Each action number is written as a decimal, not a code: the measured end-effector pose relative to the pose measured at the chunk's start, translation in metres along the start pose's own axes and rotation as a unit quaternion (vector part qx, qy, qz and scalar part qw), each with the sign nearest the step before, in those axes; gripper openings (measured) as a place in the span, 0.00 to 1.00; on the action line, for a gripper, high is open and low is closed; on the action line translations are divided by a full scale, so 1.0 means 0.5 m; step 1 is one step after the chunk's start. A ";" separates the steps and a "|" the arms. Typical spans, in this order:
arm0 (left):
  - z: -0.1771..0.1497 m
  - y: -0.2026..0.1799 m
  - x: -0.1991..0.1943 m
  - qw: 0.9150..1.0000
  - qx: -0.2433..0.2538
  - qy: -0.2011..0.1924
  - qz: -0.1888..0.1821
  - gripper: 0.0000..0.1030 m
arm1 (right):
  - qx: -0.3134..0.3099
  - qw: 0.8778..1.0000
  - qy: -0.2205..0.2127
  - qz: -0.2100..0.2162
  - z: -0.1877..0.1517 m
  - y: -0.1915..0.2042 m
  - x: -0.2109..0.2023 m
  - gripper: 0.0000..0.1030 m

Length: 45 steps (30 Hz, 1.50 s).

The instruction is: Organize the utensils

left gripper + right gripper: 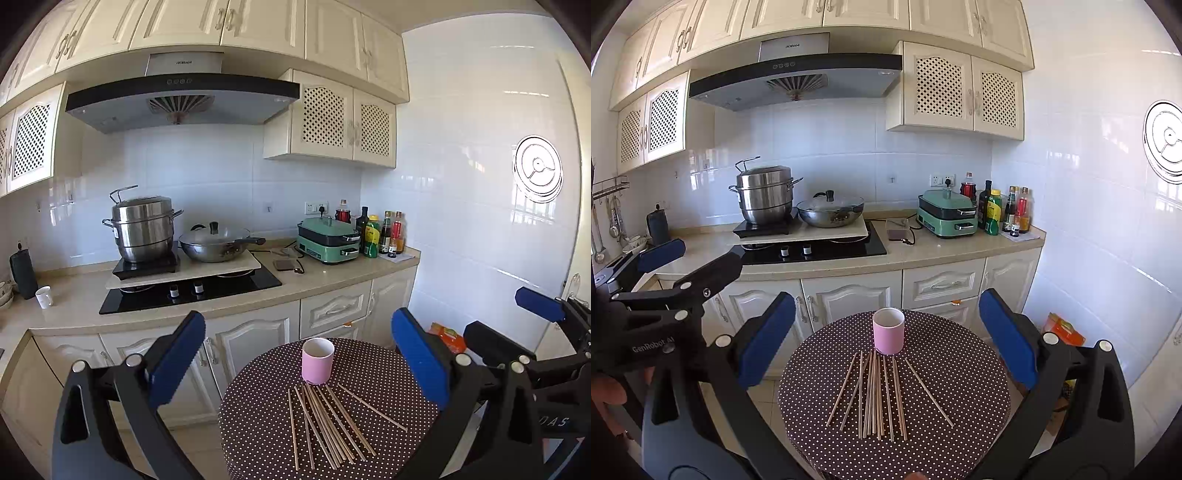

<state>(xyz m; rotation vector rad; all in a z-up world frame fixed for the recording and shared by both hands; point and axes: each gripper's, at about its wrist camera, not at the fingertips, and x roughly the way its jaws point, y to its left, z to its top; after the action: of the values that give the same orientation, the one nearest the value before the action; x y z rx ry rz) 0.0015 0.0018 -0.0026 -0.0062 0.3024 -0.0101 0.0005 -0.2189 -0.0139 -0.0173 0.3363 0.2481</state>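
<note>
Left gripper point(297, 373) and right gripper point(886, 343): both wide apart, empty, hovering. Chopsticks point(882, 395) fanned loose on dotted table point(960, 387); pink cup point(888, 330) at 12 o'clock, upright, judged their destination

Pink cup point(888, 331), tan chopsticks point(875, 398), brown white-dotted tablecloth point(960, 387), blue claw pads point(177, 354)

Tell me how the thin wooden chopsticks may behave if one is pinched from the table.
The thin wooden chopsticks look stiff and light. Lying flat on the dotted tablecloth, one is probably hard to get under. Packed closely, neighbours may shift or roll when one is touched.
</note>
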 end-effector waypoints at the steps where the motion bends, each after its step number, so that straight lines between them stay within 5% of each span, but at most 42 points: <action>1: 0.000 0.001 0.000 1.000 0.001 0.000 0.001 0.96 | 0.000 1.000 0.001 0.000 0.000 0.002 0.001 0.94; 19: -0.025 0.002 0.045 1.000 0.014 0.026 -0.009 0.96 | -0.012 1.000 0.022 -0.016 -0.025 0.013 0.030 0.94; 30: -0.080 0.027 0.205 0.993 -0.012 0.114 -0.033 0.96 | 0.004 0.994 0.110 -0.003 -0.069 -0.035 0.185 0.94; 36: -0.161 0.074 0.367 0.975 -0.051 0.214 -0.024 0.96 | 0.000 0.984 0.177 0.013 -0.124 -0.078 0.343 0.94; 39: -0.218 0.083 0.458 0.961 -0.047 0.272 -0.012 0.82 | -0.001 0.974 0.226 0.021 -0.162 -0.112 0.436 0.85; 45: -0.366 0.088 0.632 0.910 -0.078 0.406 -0.015 0.61 | 0.014 0.941 0.336 0.045 -0.251 -0.189 0.606 0.70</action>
<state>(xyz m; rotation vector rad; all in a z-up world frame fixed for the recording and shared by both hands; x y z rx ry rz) 0.2491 0.0414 -0.2715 -0.1693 1.1404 -0.0188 0.2598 -0.2457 -0.2341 -0.0597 1.0250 0.3255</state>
